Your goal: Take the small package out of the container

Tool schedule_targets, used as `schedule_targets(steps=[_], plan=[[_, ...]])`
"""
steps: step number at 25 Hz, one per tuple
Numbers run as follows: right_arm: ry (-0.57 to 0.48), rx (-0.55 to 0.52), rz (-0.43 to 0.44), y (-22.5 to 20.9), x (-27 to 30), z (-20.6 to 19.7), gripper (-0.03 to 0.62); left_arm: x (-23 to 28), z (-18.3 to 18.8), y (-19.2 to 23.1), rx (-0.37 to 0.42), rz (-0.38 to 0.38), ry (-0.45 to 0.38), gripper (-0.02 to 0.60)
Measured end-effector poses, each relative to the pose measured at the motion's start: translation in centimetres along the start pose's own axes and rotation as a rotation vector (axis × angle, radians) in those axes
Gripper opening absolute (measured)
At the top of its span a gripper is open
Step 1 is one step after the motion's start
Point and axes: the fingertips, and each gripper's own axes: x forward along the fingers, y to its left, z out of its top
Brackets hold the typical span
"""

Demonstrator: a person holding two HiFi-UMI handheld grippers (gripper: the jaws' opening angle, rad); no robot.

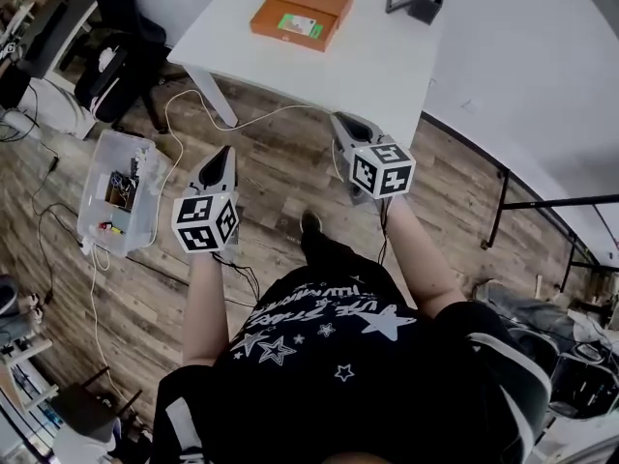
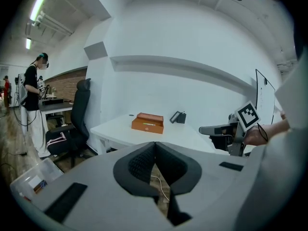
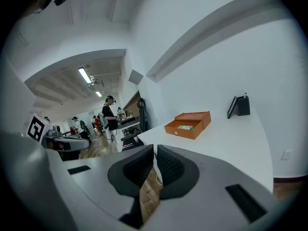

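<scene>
You're holding the left gripper (image 1: 226, 151) and the right gripper (image 1: 341, 120) with jaws together, empty. The small green package (image 1: 300, 25) is lying straight ahead in the open orange cardboard box (image 1: 288, 39) on the white table (image 1: 387, 66), sitting nearer your right gripper.

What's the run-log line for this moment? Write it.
left claw: shut, empty | right claw: shut, empty | small package: inside open orange box on table, untouched

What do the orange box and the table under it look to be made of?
Orange box: likely cardboard, matte; crisp folded edges, hinged lid open.
Table: smooth white top, perhaps laminate or painted board; even surface, no grain visible.
</scene>
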Motion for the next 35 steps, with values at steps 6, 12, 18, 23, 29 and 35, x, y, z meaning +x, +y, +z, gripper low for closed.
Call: schedule_targets(steps=[6,12,18,23,29,35], plan=[[-0.006,0.013,0.014,-4.9,5.4,3.4,0.055,7.4,3.5,0.9,0.012,-0.003,0.004,0.018],[-0.019,0.023,0.009,-8.9,8.7,5.8,0.055,12.9,5.7,1.4,0.023,-0.017,0.006,0.018],[-0.018,0.051,0.006,-12.9,10.4,7.1,0.055,17.1,7.4,0.6,0.038,-0.021,0.017,0.018],[-0.014,0.060,0.004,-13.5,10.7,7.4,0.055,17.8,7.9,0.9,0.048,-0.025,0.027,0.018],[-0.014,0.071,-0.009,-15.7,11.8,7.7,0.055,21.1,8.7,1.1,0.070,-0.040,0.035,0.018],[-0.034,0.072,-0.059,-17.7,14.0,8.9,0.055,25.3,10.4,2.4,0.102,-0.094,0.028,0.018]])
